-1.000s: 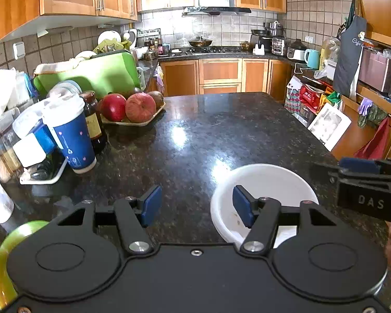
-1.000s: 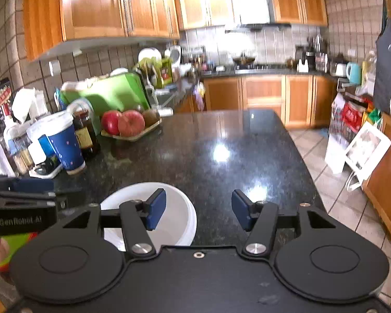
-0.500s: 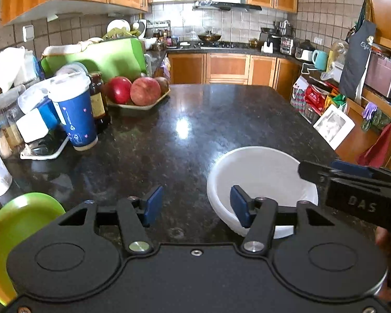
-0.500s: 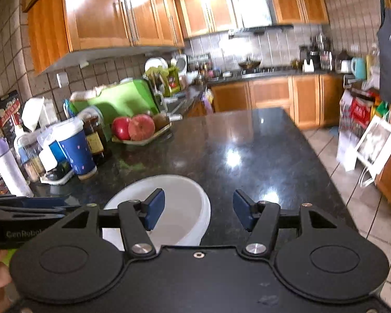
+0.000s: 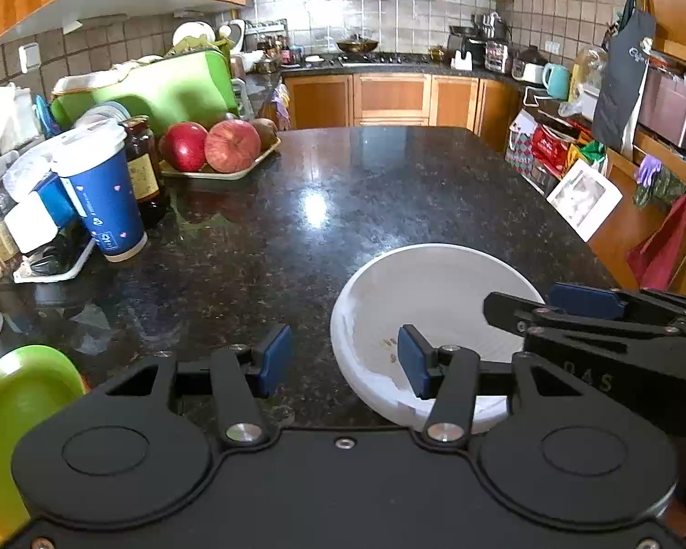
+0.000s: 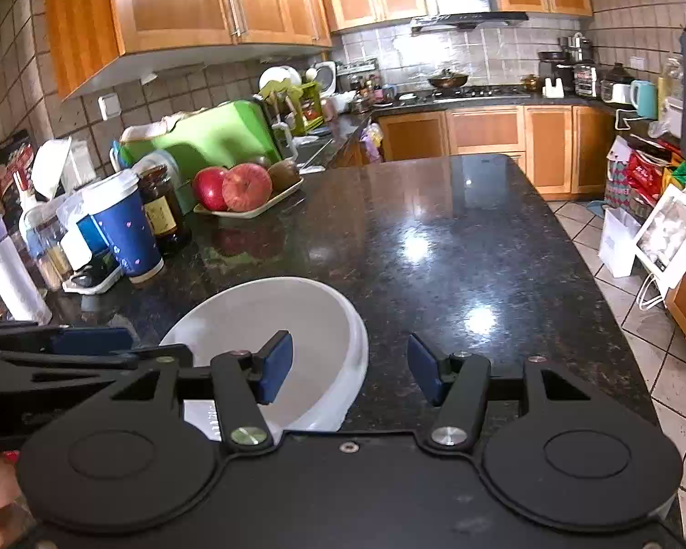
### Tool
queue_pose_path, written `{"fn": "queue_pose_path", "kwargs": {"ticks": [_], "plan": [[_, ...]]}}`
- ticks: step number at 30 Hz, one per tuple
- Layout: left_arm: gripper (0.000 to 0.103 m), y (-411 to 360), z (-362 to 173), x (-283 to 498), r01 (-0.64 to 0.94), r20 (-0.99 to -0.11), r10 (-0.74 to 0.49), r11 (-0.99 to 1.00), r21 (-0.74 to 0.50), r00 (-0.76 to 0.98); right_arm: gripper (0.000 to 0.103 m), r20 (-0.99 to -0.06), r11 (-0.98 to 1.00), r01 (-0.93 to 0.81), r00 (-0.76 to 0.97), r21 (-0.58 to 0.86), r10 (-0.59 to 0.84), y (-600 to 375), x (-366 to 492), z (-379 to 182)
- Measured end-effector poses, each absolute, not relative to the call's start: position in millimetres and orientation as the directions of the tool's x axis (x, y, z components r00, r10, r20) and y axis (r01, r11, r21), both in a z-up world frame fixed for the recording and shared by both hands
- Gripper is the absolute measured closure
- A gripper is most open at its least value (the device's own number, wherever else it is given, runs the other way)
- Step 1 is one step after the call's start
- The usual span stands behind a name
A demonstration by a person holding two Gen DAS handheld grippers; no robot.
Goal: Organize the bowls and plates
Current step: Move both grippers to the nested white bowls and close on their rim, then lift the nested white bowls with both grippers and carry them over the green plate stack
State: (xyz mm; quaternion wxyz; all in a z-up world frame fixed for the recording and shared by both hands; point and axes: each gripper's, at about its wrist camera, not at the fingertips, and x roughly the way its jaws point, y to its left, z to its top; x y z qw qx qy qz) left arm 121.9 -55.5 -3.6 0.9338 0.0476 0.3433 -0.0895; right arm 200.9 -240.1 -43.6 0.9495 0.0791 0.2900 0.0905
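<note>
Now | left tool closing, nothing gripped | right tool closing, empty, marked "DAS"

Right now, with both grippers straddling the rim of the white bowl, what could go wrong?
1. The left gripper, jaws closing, and the right gripper take opposite sides of the white bowl; uneven pulls might tilt it.
2. The polished countertop may let the bowl slide.
3. The green plate sits near the left gripper's body and could be bumped.

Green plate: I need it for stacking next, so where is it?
In the left wrist view the shiny green plate sits at the bottom left edge, on the dark granite counter, left of the white bowl.
</note>
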Motion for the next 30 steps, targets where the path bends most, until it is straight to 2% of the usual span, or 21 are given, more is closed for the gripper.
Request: {"fn": "queue_pose_path", "kwargs": {"ticks": [7, 10, 12, 18, 20, 30], "plan": [[0.048, -61.4, -11.5, 130.9, 0.219, -0.685, -0.140, 0.975, 0.029, 0.715, 0.054, -0.584, 0.974, -0.126, 0.783, 0.186, 0.213, -234.1, 214.2, -50.3], [0.052, -61.9, -14.1, 133.0, 0.226, -0.696, -0.145, 0.974, 0.025, 0.703, 0.062, -0.604, 0.973, -0.131, 0.765, 0.190, 0.221, -232.1, 218.4, -53.7], [0.056, -63.4, -16.6, 134.3, 0.229, -0.703, -0.144, 0.973, 0.027, 0.697, 0.070, -0.613, 0.973, -0.130, 0.759, 0.189, 0.220, -231.8, 219.1, -54.7], [0.065, -63.8, -22.7, 138.0, 0.235, -0.724, -0.158, 0.972, 0.006, 0.672, 0.078, -0.626, 0.974, -0.124, 0.749, 0.191, 0.218, -232.6, 221.0, -57.9], [0.071, -64.7, -24.7, 138.7, 0.239, -0.733, -0.168, 0.971, -0.008, 0.660, 0.081, -0.627, 0.972, -0.131, 0.745, 0.196, 0.227, -232.5, 220.9, -58.4], [0.073, -64.8, -22.2, 133.1, 0.213, -0.739, -0.164, 0.977, -0.028, 0.653, 0.081, -0.614, 0.969, -0.148, 0.752, 0.197, 0.240, -234.4, 211.1, -50.4]]}}
